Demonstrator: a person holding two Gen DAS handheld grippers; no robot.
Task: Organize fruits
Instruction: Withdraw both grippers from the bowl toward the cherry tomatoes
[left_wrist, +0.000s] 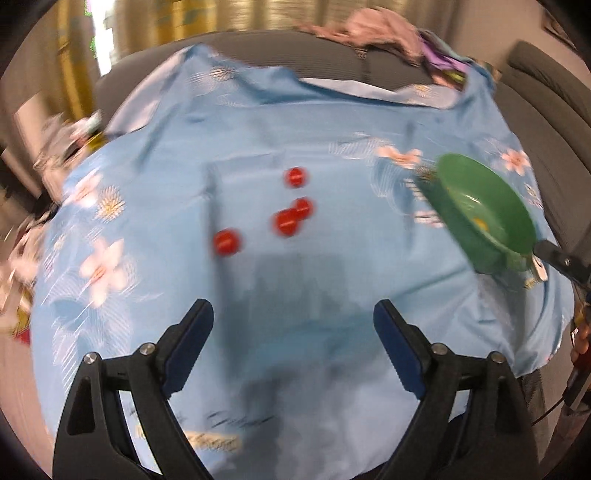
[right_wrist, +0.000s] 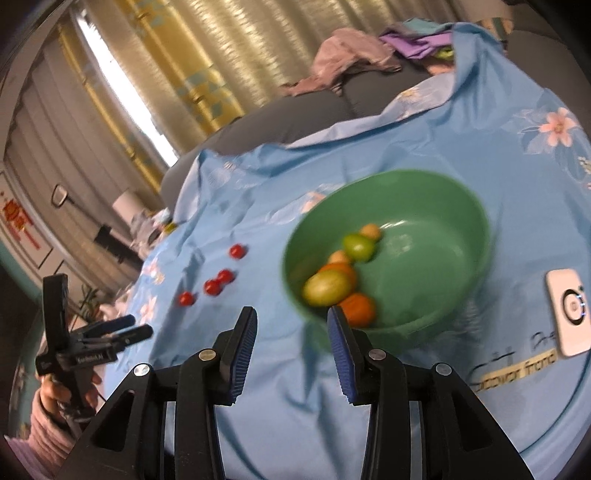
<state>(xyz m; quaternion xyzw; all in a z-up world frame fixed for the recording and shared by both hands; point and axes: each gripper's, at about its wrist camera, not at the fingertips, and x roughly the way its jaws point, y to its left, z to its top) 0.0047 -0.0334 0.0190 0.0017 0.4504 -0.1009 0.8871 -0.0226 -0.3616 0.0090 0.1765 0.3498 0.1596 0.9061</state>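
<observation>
Fruits (right_wrist: 334, 282) partly fill the green bowl (right_wrist: 443, 206); four red cherry tomatoes (left_wrist: 286, 221) remain ahead of our left gripper (left_wrist: 293, 317), jaws wide, empty; right gripper (right_wrist: 291, 325) part-open, empty.

Lighting: daylight through curtains (right_wrist: 207, 62) at 11 o'clock. Motion blur throughout; dark shadow on blue cloth (left_wrist: 291, 291); fisheye vignette at edges.

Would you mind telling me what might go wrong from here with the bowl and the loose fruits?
1. The green bowl looks tilted with its rim between the right tool's fingers; the fruits pooled at its low side could spill.
2. Four red fruits lie loose on the wrinkled blue cloth; a nudge from the open left tool could roll them away.
</observation>
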